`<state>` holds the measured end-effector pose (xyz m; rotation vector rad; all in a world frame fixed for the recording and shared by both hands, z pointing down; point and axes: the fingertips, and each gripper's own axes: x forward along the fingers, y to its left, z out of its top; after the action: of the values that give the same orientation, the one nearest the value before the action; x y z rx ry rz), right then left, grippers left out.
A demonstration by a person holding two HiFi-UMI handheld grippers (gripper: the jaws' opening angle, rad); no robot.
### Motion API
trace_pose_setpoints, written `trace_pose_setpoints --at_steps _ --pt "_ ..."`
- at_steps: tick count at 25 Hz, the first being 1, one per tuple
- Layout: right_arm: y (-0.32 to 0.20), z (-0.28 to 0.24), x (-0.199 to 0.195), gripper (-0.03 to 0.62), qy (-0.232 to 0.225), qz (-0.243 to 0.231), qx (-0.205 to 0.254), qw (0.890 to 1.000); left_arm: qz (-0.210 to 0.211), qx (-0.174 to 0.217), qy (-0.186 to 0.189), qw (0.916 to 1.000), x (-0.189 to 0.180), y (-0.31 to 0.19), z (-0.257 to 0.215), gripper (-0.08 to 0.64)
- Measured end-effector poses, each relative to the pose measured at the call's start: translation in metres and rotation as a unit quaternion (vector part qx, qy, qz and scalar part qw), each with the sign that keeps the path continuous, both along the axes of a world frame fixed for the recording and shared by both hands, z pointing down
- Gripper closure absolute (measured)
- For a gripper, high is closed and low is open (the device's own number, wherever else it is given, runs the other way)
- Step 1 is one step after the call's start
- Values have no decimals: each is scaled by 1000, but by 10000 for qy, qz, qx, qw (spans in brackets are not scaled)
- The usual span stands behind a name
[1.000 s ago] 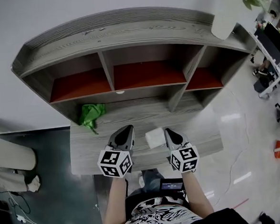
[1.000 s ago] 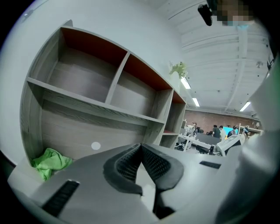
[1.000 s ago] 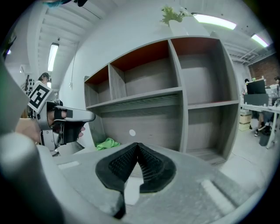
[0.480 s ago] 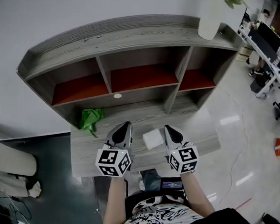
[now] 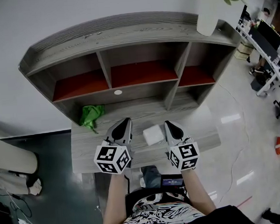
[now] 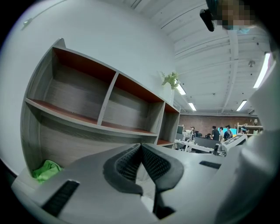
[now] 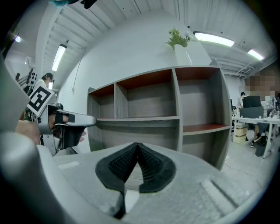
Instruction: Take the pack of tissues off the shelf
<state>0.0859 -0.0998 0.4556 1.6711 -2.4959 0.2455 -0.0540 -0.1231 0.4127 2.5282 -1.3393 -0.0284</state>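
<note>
Your pack of tissues (image 5: 153,134) lies near the front edge of the shelf's bottom board (image 5: 198,124), between your left gripper (image 5: 125,120) and right gripper (image 5: 169,125). Both have their jaws pressed together on nothing. This fits a pack set down from the compartments (image 5: 144,73), or one awaiting pickup.

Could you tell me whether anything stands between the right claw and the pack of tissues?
Nothing visible does: the pack of tissues lies beside the right claw on the shelf; the green cloth sits well away.
</note>
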Motion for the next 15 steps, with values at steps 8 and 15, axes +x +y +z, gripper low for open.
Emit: trace_pose_setpoints --at_steps 8,15 --pt "2 -2 7 586 -6 175 140 9997 -13 -34 -71 10000 -1 1 6 552" --pt "5 1 7 588 68 141 72 9999 -31 -35 -43 10000 -3 1 7 552"
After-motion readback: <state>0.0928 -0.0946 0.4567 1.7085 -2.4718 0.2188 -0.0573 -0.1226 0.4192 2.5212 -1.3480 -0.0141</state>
